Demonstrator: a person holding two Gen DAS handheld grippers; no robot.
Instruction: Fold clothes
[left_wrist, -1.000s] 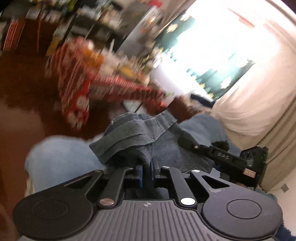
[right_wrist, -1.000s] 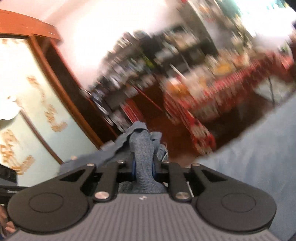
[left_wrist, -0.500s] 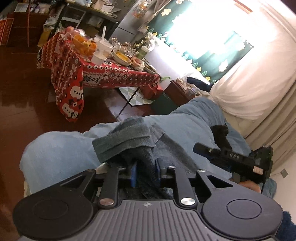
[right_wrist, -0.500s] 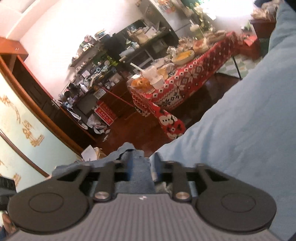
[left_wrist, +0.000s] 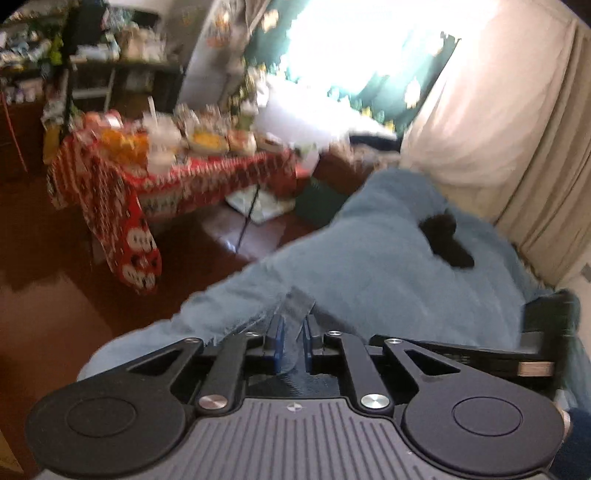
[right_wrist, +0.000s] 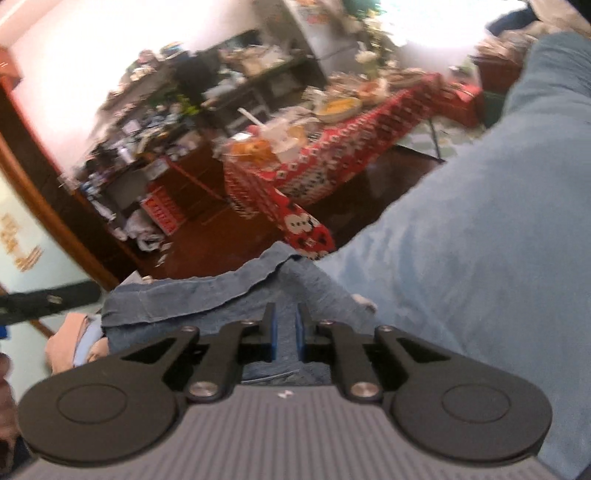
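Setting: a lived-in home, a combined living and dining room. Evidence follows. A folding table under a red-and-white patterned tablecloth (left_wrist: 155, 184) carries bowls of food and plastic cups. Behind it stand dark open shelves crowded with small household items (right_wrist: 192, 96) and a tall pale refrigerator (left_wrist: 218, 48). The floor is polished reddish-brown wood (left_wrist: 48, 295). Cream fabric curtains (left_wrist: 509, 122) hang beside a bright window with a dark green decorated drape (left_wrist: 373, 88). A light blue fleece blanket (right_wrist: 480, 240) covers a soft, broad furniture surface in the foreground.

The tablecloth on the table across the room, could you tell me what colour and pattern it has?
Red tablecloth with a white knit-style pattern; clearest in the right wrist view.
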